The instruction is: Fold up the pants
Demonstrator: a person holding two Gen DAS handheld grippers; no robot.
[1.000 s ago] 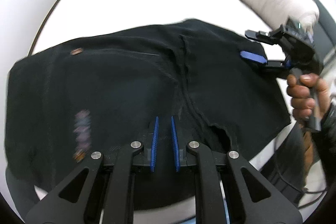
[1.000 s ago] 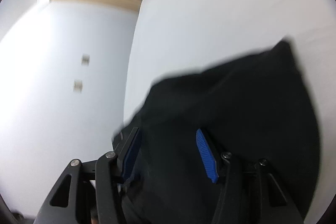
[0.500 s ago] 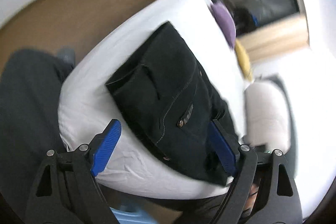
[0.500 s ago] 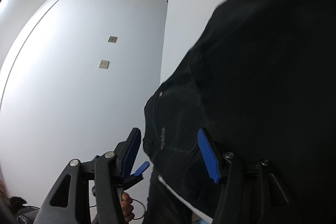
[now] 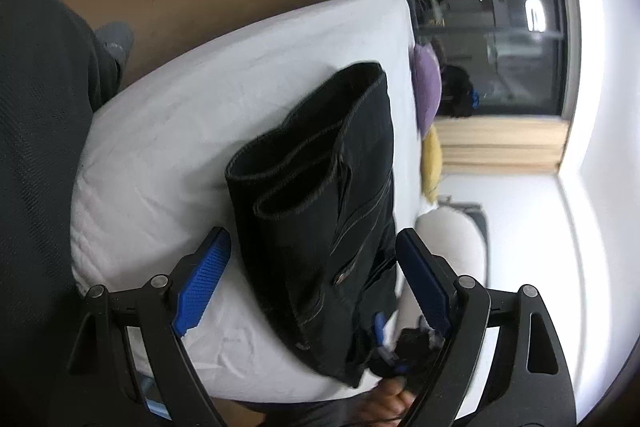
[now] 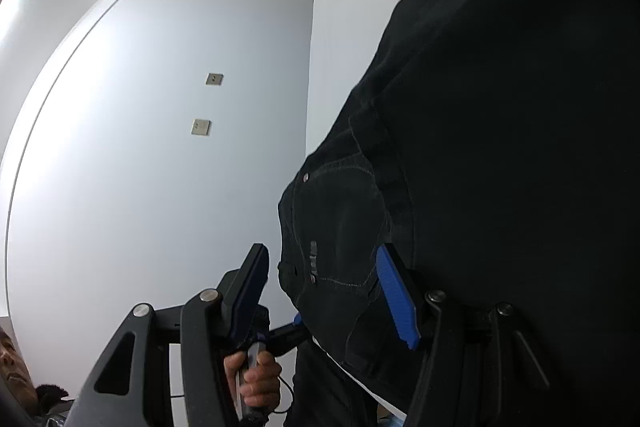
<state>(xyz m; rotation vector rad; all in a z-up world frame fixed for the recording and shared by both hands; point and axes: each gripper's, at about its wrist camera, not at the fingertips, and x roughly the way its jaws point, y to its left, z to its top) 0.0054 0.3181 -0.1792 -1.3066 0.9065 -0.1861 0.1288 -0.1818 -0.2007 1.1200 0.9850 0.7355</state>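
Nearest the lens, the left tool (image 5: 312, 283) stands spread wide, grasping nothing, its blue ribbed pads either side of the folded black denim pants (image 5: 324, 211). The right tool (image 6: 328, 295) is likewise released, its pads apart with the waistband pocket between them. The pants lie in a compact bundle on the white-sheeted bed (image 5: 192, 131), hems stacked toward the far edge. The fold looks nearly complete; finishing it well probably means pressing the layers flat and squaring the edges without dragging the cloth. Beyond lie a purple cushion (image 5: 426, 87), a yellow cushion (image 5: 432, 163) and a dark window (image 5: 500, 35).
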